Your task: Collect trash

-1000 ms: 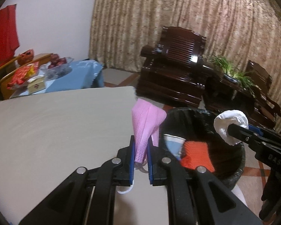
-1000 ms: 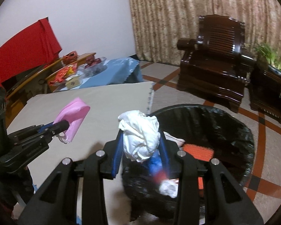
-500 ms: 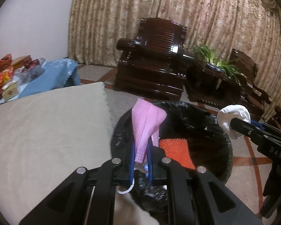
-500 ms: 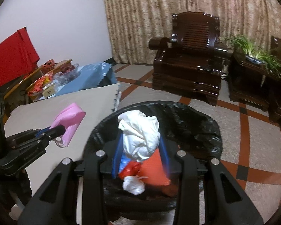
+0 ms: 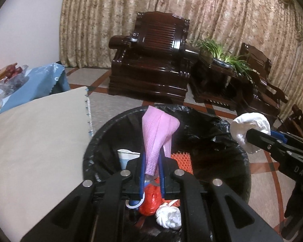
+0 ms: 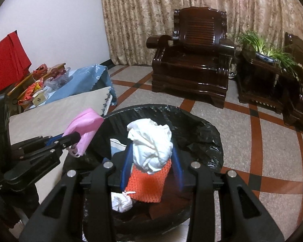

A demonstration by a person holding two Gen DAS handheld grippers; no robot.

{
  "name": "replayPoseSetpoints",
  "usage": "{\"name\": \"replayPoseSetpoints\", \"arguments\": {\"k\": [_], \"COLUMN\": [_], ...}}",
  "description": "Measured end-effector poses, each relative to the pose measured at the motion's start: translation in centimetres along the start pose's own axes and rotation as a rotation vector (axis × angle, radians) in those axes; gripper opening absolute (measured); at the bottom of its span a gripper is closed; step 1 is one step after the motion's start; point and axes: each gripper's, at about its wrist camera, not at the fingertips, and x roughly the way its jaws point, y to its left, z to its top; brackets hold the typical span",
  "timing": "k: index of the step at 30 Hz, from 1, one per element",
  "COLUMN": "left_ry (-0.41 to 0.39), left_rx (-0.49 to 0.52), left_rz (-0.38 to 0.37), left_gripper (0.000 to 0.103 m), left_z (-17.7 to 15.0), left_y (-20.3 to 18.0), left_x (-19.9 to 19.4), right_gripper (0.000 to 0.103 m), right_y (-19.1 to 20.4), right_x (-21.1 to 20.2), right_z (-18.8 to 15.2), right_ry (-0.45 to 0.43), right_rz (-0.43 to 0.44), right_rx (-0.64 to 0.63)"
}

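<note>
**Trash poised over the bin, drop still to come**

Tongs first, nearest the cameras. The left tongs [image 5: 151,176] are clenched tight on a pink mask [image 5: 157,135], which stands up from between the blue pads with its ear loop dangling below. The right tongs [image 6: 150,165] are closed on a wad of white paper [image 6: 150,145], pinched at its lower half, the bulk of it bulging above the pads. In each wrist view the other pair shows from the side, so both loads can be checked twice: the mask [image 6: 83,128] at the bin's near-left rim, the paper [image 5: 250,130] out by its right rim.

Below them sits the bin [image 5: 240,181], lined with a black bag and standing on the floor just off the table's far corner. Both pieces hang above its mouth or right at its rim. Inside already lie an orange mesh piece [image 6: 149,183], a red bag [image 5: 151,203], a small crumpled tissue [image 6: 121,201] and a paper cup [image 5: 127,156], so earlier rounds of collecting look finished.

The table [image 5: 36,141] shows bare beige cloth as far as its far edge; no more litter is visible on it, though part of it lies outside both views.

My judgement: the job is nearly over. What remains is to let go of both pieces so they fall inside, the mask being the one closer to the rim and likelier to catch there.
</note>
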Motion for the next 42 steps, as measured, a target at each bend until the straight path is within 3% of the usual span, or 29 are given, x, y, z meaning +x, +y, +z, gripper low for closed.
{"name": "replayPoseSetpoints", "arguments": {"k": [5,6,7,8,11,16,21,25,31,42], "left_ry": [0.027,0.033,0.039,0.047,0.067,0.075,0.043,-0.001,-0.036,-0.093], "left_rx": [0.003,0.002,0.0,-0.003,-0.019,-0.016,-0.032,-0.045,-0.055,-0.084], "left_rz": [-0.038,-0.047,-0.056,-0.067,-0.113,-0.114,-0.04,0.033,0.132,0.208], "left_gripper": [0.015,0.015,0.019,0.029,0.053,0.072,0.091,0.097,0.097,0.097], "left_z": [0.0,-0.1,-0.1,-0.2,-0.9,-2.2,-2.7,-2.8,-2.7,-2.3], "left_y": [0.1,0.2,0.3,0.3,0.6,1.1,2.6,3.7,4.4,4.9], "left_x": [1.1,1.2,1.3,1.4,1.2,-0.2,-3.3,-6.7,-10.6,-16.7], "right_gripper": [0.041,0.044,0.057,0.067,0.082,0.091,0.096,0.098,0.098,0.098], "right_y": [-0.9,-1.1,-1.4,-1.7,-2.3,-3.0,-2.2,-0.4,3.2,7.7], "right_x": [1.0,1.1,1.2,1.2,0.9,-0.2,-1.9,-3.8,-6.8,-10.9], "right_z": [-0.1,-0.2,-0.3,-0.4,-0.6,-1.0,-1.0,-0.7,-0.4,0.9], "right_ry": [0.01,0.011,0.011,0.009,0.002,-0.007,-0.012,-0.014,-0.03,-0.074], "right_rz": [-0.033,-0.041,-0.052,-0.064,-0.079,-0.08,-0.062,-0.057,-0.002,0.05], "right_rx": [-0.008,-0.006,-0.004,0.002,0.013,0.051,0.057,0.027,-0.02,-0.076]}}
